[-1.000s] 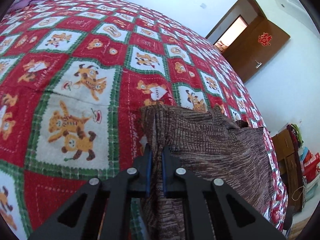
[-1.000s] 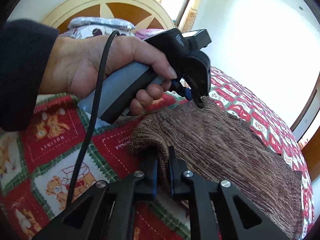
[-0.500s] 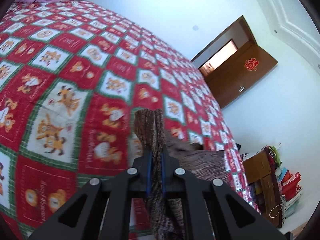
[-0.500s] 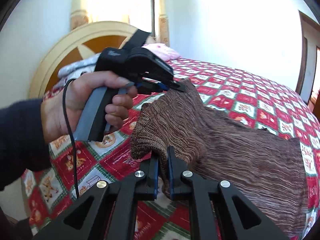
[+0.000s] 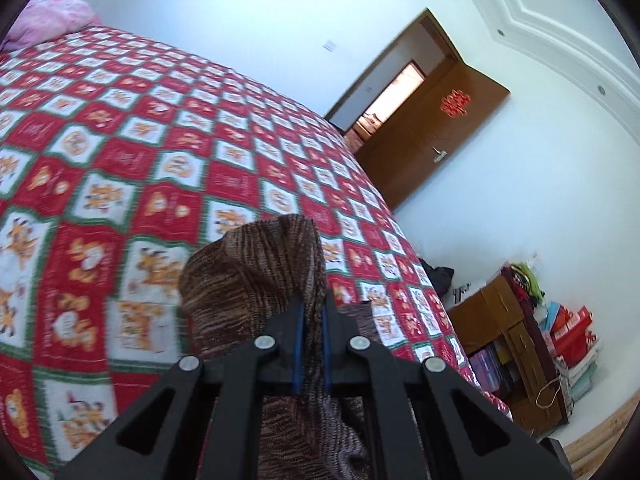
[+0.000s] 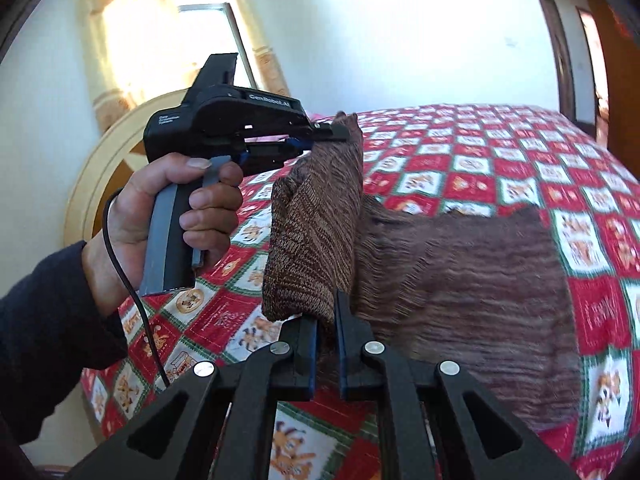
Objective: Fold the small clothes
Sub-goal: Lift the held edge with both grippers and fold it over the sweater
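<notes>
A brown knitted garment [image 6: 460, 276] lies partly on the red, green and white bear-print bedspread [image 6: 480, 160], with one edge lifted off it. My right gripper [image 6: 326, 316] is shut on a near corner of that edge. My left gripper [image 6: 340, 130], held by a person's hand [image 6: 168, 200] in a dark sleeve, is shut on the other corner, higher up. The raised band of knit [image 6: 316, 220] hangs taut between the two. In the left wrist view the left gripper [image 5: 312, 312] pinches a bunched fold of the garment [image 5: 256, 272].
A wooden headboard [image 6: 104, 168] and a bright curtained window [image 6: 160, 40] stand behind the left hand. A pink pillow [image 5: 52, 16] lies at the bed's far end. An open brown door [image 5: 432, 128], a low cabinet [image 5: 504, 320] and stacked bags [image 5: 568, 332] are beyond the bed.
Both grippers have risen with the garment's edge, lifting it off the bedspread. The right gripper has rolled, and the left hand now holds its corner well above the bed.
</notes>
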Motion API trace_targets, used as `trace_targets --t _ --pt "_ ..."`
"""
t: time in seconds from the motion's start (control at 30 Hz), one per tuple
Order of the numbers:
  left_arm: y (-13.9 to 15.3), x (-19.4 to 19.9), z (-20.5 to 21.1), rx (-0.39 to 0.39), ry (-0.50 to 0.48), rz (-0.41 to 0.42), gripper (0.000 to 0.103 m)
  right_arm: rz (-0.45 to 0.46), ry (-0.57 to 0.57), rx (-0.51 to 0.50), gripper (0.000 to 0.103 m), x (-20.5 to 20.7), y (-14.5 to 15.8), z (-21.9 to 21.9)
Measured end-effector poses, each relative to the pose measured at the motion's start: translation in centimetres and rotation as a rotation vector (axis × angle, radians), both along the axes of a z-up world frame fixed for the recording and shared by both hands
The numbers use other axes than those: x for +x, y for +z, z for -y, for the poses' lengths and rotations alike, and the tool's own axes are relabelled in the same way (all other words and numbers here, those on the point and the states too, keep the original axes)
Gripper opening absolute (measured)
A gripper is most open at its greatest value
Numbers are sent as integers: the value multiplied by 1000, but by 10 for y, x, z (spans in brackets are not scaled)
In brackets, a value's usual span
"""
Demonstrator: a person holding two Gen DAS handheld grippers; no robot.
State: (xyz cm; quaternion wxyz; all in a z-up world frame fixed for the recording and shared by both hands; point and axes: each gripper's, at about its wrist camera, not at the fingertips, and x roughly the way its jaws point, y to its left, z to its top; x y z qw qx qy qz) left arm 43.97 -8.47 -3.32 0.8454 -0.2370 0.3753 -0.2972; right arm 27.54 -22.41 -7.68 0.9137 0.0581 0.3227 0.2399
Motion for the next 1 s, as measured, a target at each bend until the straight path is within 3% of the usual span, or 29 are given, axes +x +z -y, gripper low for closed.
trace_targets --t 0.33,0.53,0.8,1.0 --pt "2 0 61 23 -109 13 7 -47 -87 17 6 -12 -7 58" --pt "-6 -3 113 105 -182 37 7 -126 -169 51 6 -14 -23 100" --pt "-52 6 164 168 -231 -36 7 -245 -277 95 6 -12 -59 149" --pt "-47 -13 179 258 -248 32 10 -286 -264 136 6 -13 -70 162"
